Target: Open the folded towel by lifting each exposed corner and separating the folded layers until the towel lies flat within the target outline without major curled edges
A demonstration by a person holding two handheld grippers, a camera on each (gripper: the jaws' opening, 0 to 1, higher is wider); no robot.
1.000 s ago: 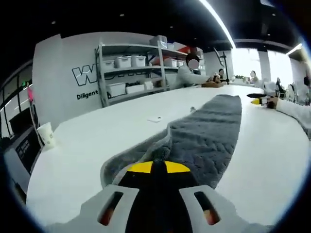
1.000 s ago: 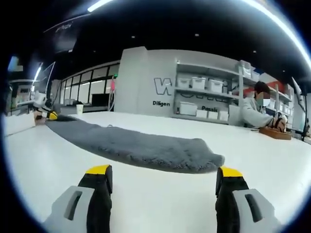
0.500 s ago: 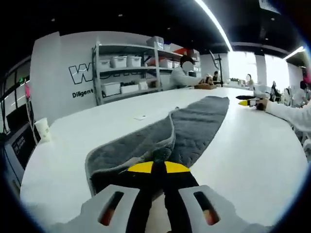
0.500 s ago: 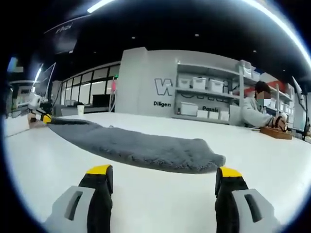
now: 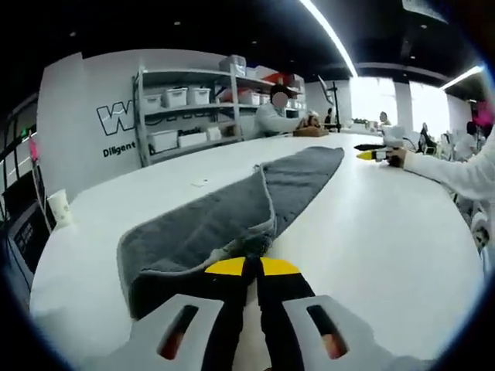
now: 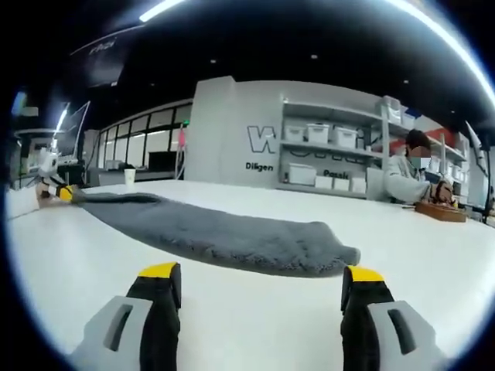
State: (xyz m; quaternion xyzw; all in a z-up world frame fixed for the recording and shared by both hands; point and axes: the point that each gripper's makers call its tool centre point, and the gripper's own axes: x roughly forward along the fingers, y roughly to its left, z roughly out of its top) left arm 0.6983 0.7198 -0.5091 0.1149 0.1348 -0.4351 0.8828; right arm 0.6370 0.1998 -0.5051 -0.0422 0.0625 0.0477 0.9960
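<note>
Towel [image 5: 232,212] is lying long and grey across the white tabletop [image 5: 371,239], stretching straight ahead of the left hand-held gripper [image 5: 246,267]; that hand-held gripper's jaws are pressing together, pinching the near corner, with a folded layer curling up just beyond them; the right hand-held gripper [image 6: 259,274] is hovering with jaws wide apart, gripping nothing, the towel's rounded end lying just ahead of it; a person is sitting beyond at the shelves [image 6: 325,158].
</note>
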